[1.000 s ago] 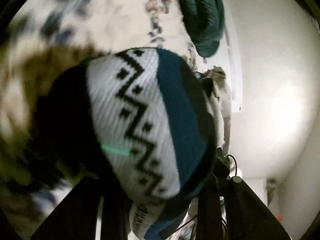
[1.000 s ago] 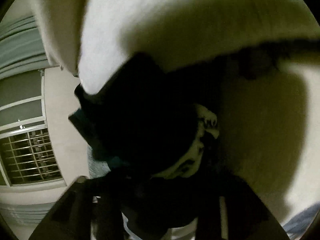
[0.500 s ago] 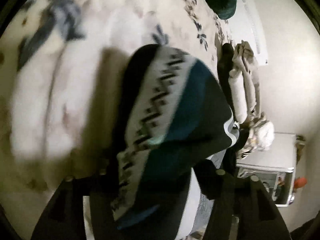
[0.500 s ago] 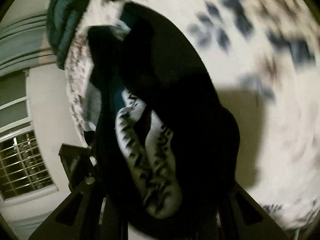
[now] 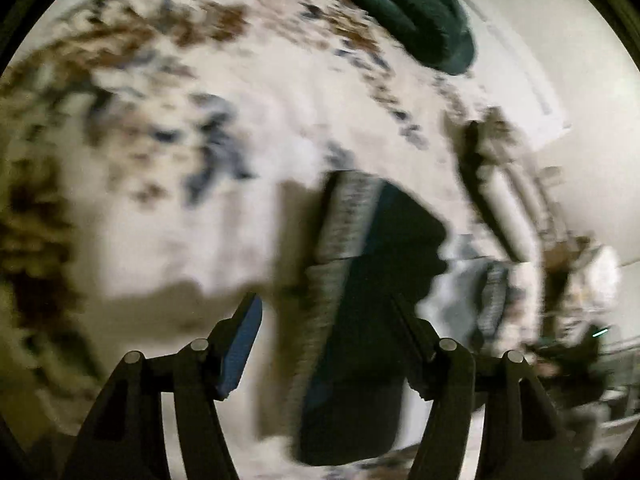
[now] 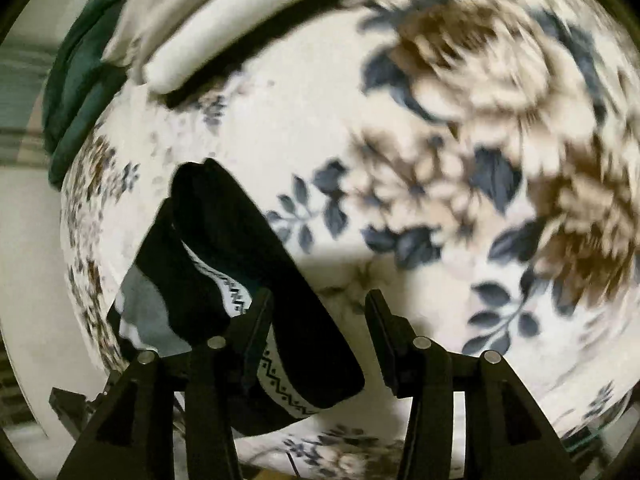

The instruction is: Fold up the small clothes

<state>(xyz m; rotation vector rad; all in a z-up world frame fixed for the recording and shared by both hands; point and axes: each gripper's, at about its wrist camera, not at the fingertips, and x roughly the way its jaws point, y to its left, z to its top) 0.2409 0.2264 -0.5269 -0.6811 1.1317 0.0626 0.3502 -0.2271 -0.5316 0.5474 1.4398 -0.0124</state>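
A folded dark sock with a white zigzag band and teal stripe (image 5: 360,304) lies on the floral bedspread (image 5: 168,208). In the left wrist view it sits between the fingers of my left gripper (image 5: 324,328), which is open and holds nothing. In the right wrist view the same sock (image 6: 248,280) lies at the lower left, partly behind the left finger (image 6: 256,336) of my right gripper (image 6: 320,320), which is open and empty.
A dark green rolled blanket (image 5: 404,12) lies at the bed's far side. A pile of light folded clothes (image 6: 224,28) sits beyond the sock. More small clothes (image 5: 516,240) lie near the bed edge, with a wall behind.
Both grippers were shut on the sock and carried it down to the bedspread. Both have now opened and let it go, and it lies flat.
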